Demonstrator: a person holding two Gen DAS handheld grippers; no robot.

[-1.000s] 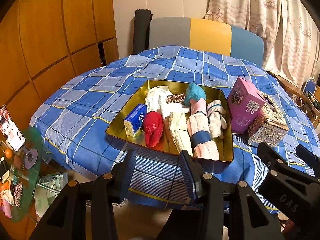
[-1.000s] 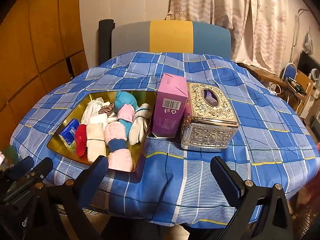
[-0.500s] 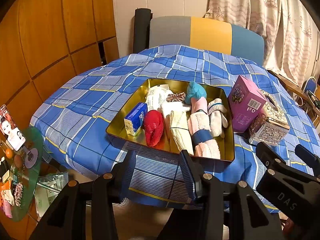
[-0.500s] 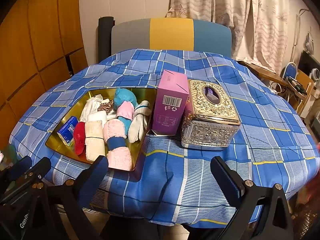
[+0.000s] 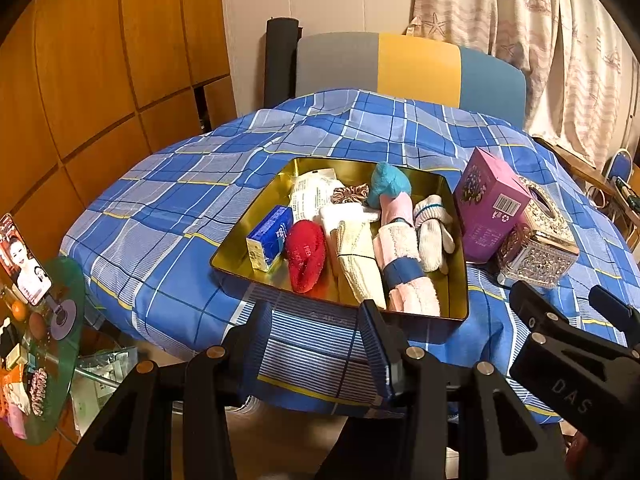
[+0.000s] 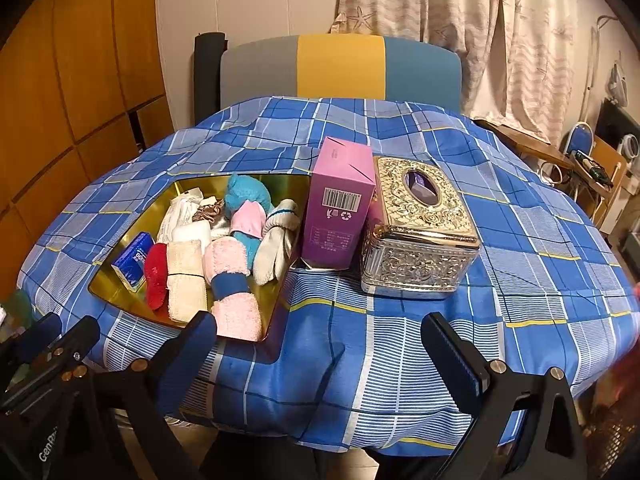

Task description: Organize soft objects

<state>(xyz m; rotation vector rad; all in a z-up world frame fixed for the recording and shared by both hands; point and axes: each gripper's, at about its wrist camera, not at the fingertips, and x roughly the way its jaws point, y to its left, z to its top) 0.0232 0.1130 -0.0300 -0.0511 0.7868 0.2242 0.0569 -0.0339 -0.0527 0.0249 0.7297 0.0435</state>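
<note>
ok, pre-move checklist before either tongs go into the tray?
1. Left tongs open, empty: ok.
2. Right tongs open wide, empty: ok.
3. Both short of the gold tray, touching nothing: ok.
4. Soft items inside tray, red sock and pink roll near front: ok.
5. Purple box and ornate tissue box crowd tray's right side: not ok.
6. Items' final spots: cannot tell.
</note>
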